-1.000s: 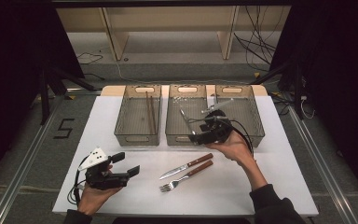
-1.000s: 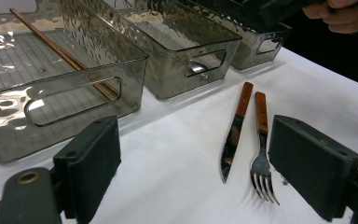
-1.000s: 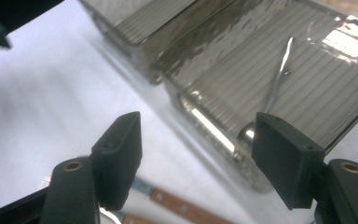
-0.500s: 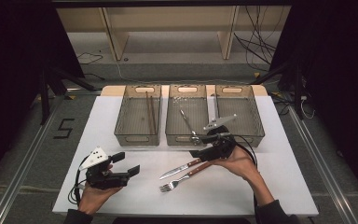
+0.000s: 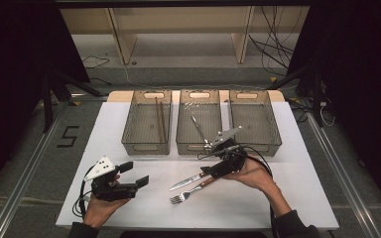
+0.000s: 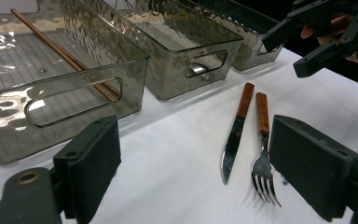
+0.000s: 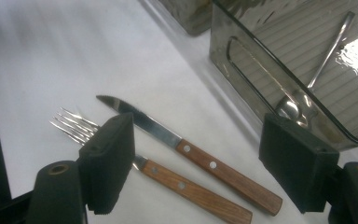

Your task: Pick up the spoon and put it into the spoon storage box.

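Observation:
A knife (image 5: 187, 180) and a fork (image 5: 189, 193), both with wooden handles, lie side by side on the white table (image 5: 144, 208). My right gripper (image 5: 214, 171) hovers open just over their handle ends. In the right gripper view, the knife handle (image 7: 228, 177) and fork handle (image 7: 191, 191) lie between its spread jaws (image 7: 203, 163), untouched. My left gripper (image 5: 136, 173) rests open at the front left with nothing in it. In the left gripper view, its jaws (image 6: 200, 168) frame the knife (image 6: 235, 130) and fork (image 6: 262, 144), with the right gripper (image 6: 326, 32) beyond.
Three clear bins stand in a row at the back. The left bin (image 5: 129, 144) holds chopsticks (image 5: 158, 119), the middle bin (image 5: 182, 146) holds a spoon (image 5: 198, 129), and the right bin (image 5: 273, 134) stands beside it. A cable trails from the right gripper.
My right gripper has come down and toward me from over the middle bin to the knife and fork handles. The left gripper has stayed put.

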{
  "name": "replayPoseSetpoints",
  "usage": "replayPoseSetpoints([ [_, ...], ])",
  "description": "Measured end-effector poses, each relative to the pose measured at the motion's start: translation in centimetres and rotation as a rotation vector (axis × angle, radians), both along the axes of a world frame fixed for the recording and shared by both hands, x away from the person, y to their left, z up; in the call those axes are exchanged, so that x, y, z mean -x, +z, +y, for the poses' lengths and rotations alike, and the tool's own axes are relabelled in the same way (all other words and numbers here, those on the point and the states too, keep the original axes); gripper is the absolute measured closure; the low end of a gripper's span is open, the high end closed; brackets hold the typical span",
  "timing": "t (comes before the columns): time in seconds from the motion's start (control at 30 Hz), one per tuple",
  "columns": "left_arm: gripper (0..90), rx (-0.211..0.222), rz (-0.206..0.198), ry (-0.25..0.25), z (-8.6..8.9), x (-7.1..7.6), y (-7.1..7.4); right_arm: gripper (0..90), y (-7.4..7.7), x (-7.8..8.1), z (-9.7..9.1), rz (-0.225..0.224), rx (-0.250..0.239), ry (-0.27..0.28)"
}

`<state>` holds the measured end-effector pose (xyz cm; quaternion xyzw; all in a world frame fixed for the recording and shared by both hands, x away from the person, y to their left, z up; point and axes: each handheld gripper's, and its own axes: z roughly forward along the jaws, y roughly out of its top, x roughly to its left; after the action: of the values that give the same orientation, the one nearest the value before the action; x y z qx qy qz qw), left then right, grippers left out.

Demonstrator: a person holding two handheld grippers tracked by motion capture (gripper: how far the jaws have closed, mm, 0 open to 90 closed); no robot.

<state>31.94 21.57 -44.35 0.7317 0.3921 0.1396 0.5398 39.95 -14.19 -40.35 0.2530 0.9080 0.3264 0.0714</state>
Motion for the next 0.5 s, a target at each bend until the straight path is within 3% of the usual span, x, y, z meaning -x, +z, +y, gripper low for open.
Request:
replayPoseSetpoints([
  [0.1,16.5,0.001,0.000,-0.001,0.0,0.0,0.0,26.2,-0.1,0.0,0.3,-0.006,0.042,0.023],
  [0.5,16.5,0.002,0.001,-0.002,0.0,0.0,0.0,26.3,-0.5,-0.5,1.1,-0.041,0.129,0.103],
])
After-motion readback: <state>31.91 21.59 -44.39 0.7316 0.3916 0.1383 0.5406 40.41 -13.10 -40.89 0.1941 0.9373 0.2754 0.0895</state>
